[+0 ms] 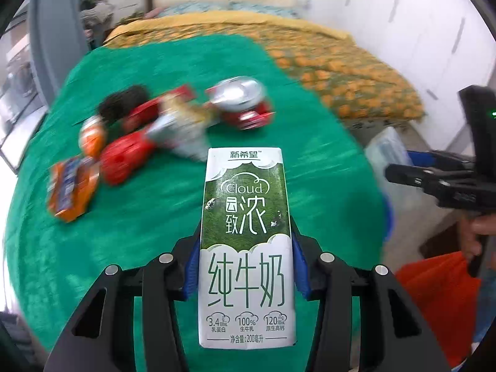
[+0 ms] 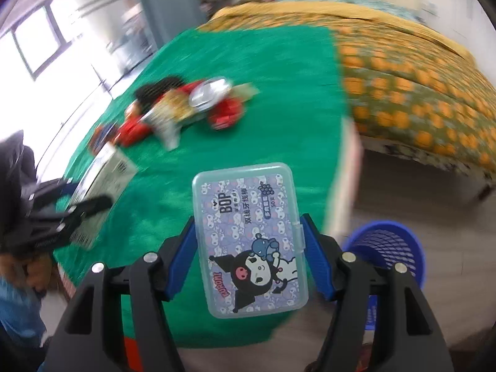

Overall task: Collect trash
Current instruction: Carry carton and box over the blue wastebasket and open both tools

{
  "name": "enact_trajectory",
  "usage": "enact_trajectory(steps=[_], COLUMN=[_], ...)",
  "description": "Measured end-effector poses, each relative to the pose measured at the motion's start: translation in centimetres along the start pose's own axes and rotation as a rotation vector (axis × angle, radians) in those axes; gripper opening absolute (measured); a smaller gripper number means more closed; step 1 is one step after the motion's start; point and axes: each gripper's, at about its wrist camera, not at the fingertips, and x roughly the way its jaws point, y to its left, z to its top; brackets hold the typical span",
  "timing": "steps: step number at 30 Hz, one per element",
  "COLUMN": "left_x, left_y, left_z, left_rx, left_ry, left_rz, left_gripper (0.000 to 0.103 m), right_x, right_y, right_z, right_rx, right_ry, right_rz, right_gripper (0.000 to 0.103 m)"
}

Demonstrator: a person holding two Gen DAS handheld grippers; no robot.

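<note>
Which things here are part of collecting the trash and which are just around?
Job:
milk carton in left hand-held gripper
floss box in right hand-held gripper
crushed can
orange wrapper
blue basket

Around:
green cloth
bed

We are reading the milk carton [image 1: 246,248] from the top down — "新希望", "Cloud", "云致浓", then large green "纯牛奶". Its bottom row is showing "3.4", "100% 生牛乳", "120" and "净含量:200毫升". On the clear plastic floss-pick box [image 2: 249,238] we are making out "BOP", "双线牙线棒", "50支" and "KUROMI" — the rest is blurring.
</note>
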Motion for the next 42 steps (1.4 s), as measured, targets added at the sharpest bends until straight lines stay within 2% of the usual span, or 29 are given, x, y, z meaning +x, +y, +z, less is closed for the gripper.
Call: enact_trajectory(steps=[6,10,14,17,23,29,30,31,32,33,37,42], left_x=[2.6,5.9,10.3,14.4,21.4,25.3,25.6,26.2,26.7,27.1,26.3,20.3], left_y=[-9.4,-16.4,-22.0,-24.8,-27.1,-28.4,-28.3,-28.2,-28.1,-28.1,-27.8,-27.1], left_z=[3.1,3.8,3.8,4.0,4.4,3.9,3.8,3.8,3.9,4.1,5.1,5.8], left_rx=[0.052,0.094,0.135,0.139,0.083,0.094,0.092,0.087,0.079,0.069,0.050,0.067], left_ry=[-0.007,0.039,0.095,0.133,0.186,0.197,0.197,0.198,0.200,0.191,0.166,0.056], left_rz=[-0.162,-0.269,-0.310,-0.310,-0.321,-0.301,-0.300,-0.295,-0.291,-0.280,-0.275,-0.311], left_gripper=[0.047,0.048,0.048,0.048,0.048,0.049,0.052,0.059,0.075,0.078,0.079,0.082], right_x=[-1.9,-1.4,-0.2,0.8,1.5,2.8,3.1,3.4,3.5,3.4,1.6,-1.9], right_y=[-9.5,-15.0,-20.7,-23.9,-27.6,-30.0,-30.4,-30.7,-31.0,-31.3,-32.5,-31.1], right_z=[-1.6,-3.3,-5.5,-6.8,-8.0,-8.9,-8.9,-9.0,-9.1,-9.3,-9.4,-8.5], right_rx=[0.155,0.244,0.319,0.387,0.459,0.536,0.545,0.551,0.562,0.578,0.647,0.618], right_ry=[-0.047,-0.048,-0.029,-0.016,-0.007,-0.001,0.002,0.006,-0.001,-0.011,-0.067,-0.156], right_rz=[-0.121,-0.183,-0.232,-0.233,-0.212,-0.174,-0.164,-0.157,-0.152,-0.148,-0.145,-0.210], right_gripper=[0.064,0.064,0.064,0.064,0.064,0.065,0.065,0.076,0.081,0.083,0.083,0.088])
